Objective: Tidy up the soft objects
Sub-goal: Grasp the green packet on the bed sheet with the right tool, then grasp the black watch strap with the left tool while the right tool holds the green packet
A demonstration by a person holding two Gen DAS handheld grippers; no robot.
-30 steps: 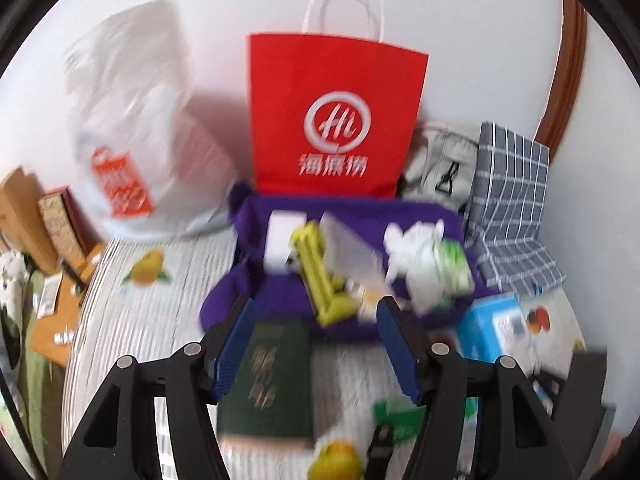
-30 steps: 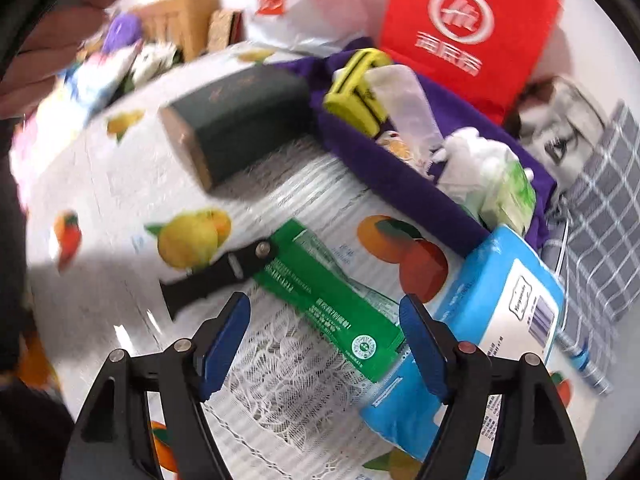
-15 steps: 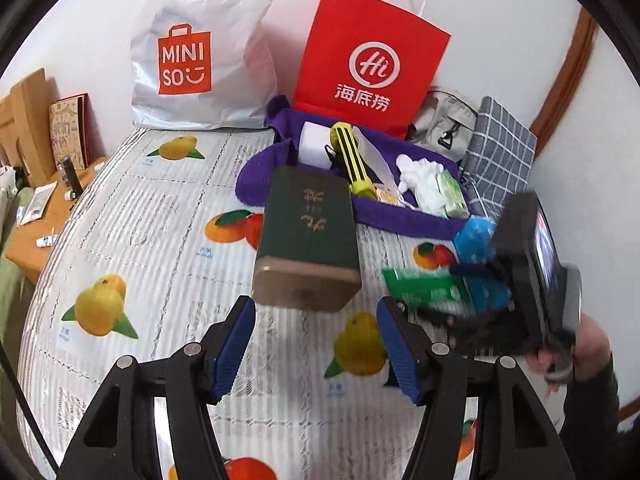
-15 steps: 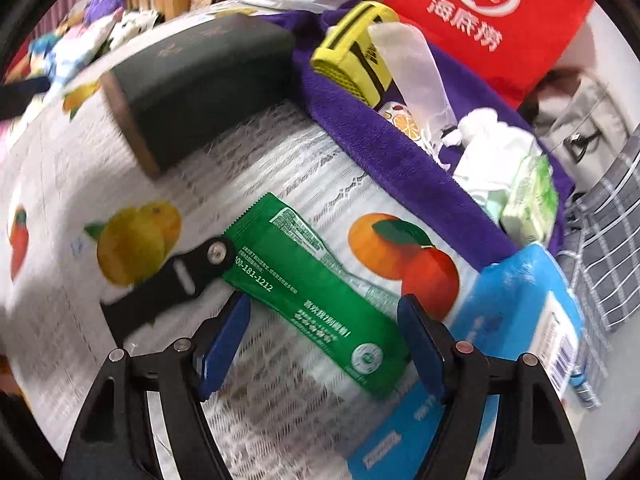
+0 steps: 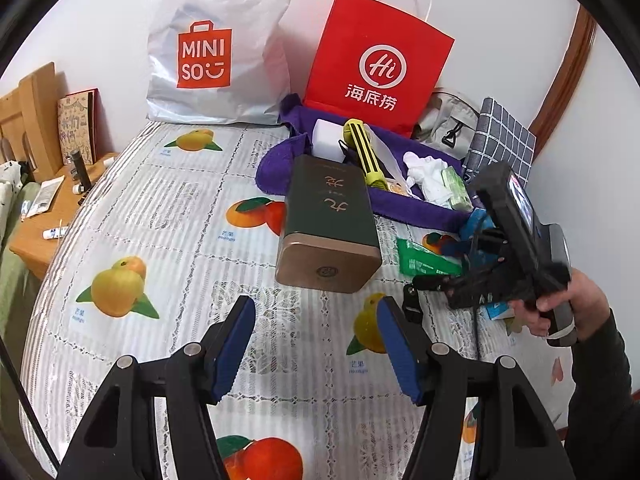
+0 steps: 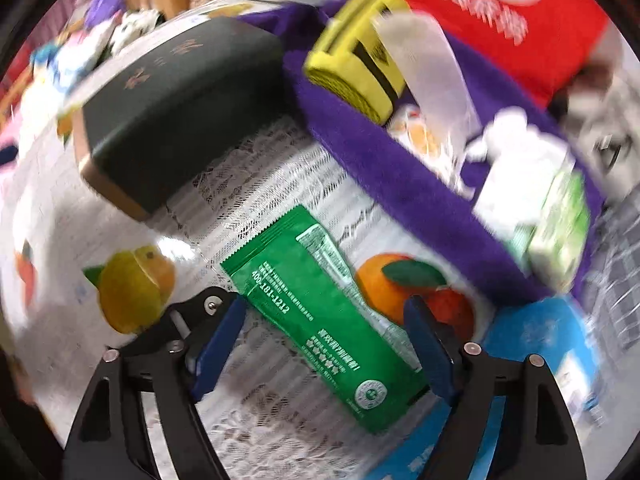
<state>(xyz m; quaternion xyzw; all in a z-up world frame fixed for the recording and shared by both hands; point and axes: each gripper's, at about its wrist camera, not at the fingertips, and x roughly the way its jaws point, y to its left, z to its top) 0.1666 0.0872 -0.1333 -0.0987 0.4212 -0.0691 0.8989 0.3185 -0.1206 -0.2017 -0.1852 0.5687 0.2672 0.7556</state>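
Note:
A green foil pouch [image 6: 320, 320] lies flat on the fruit-print table cover; it also shows in the left wrist view [image 5: 428, 262]. My right gripper [image 6: 324, 340] is open and low over it, one finger on each side of the pouch. A purple fabric tray [image 6: 400, 172] behind it holds a yellow sponge-like block [image 6: 356, 76], white cloth and a green-white tissue pack [image 6: 560, 224]. My left gripper [image 5: 316, 344] is open and empty, held back over the table in front of a dark green box [image 5: 332, 220].
A blue tissue pack [image 6: 536, 360] lies right of the pouch. A black strap piece [image 6: 200, 308] lies at its left end. A red paper bag [image 5: 376, 68] and a white MINISO bag [image 5: 216, 48] stand at the wall. A wooden side table [image 5: 52, 216] is at left.
My left gripper has pulled back and up from the tray, so the whole table shows. My right gripper has moved down and forward onto the green pouch, its fingers now straddling it.

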